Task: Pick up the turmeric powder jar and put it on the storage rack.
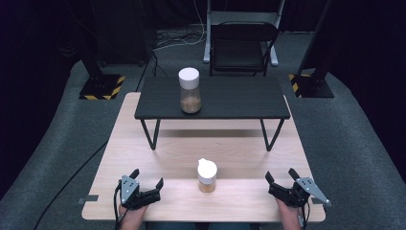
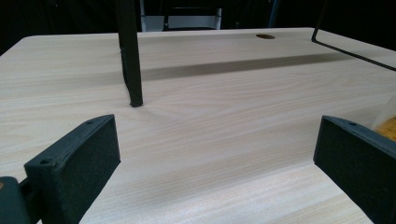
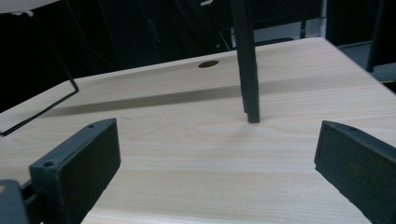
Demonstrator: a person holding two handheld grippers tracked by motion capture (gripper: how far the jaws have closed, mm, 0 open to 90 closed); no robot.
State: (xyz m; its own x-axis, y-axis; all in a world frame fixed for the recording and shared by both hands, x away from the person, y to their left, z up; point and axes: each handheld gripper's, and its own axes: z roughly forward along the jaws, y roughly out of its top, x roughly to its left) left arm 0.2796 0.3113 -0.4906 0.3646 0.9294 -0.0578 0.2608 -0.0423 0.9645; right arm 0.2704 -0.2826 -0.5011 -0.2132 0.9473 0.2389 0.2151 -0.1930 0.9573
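Note:
A small clear jar [image 1: 207,175] with a white lid and brown contents stands upright near the front middle of the wooden table [image 1: 182,153]. A taller jar [image 1: 189,90] of the same kind stands on the black raised shelf [image 1: 225,98] at the back. My left gripper [image 1: 147,181] rests open at the front left, well left of the small jar. My right gripper [image 1: 281,180] rests open at the front right. Both hold nothing. In the left gripper view its pads [image 2: 88,158] stand wide apart, and an orange-brown sliver of the small jar [image 2: 386,128] shows at the right edge.
The shelf stands on thin black wire legs [image 1: 153,135], one right ahead in the left gripper view [image 2: 130,56] and one in the right gripper view [image 3: 246,60]. A black chair [image 1: 242,45] sits behind the table. Bare wood lies between the grippers and the shelf.

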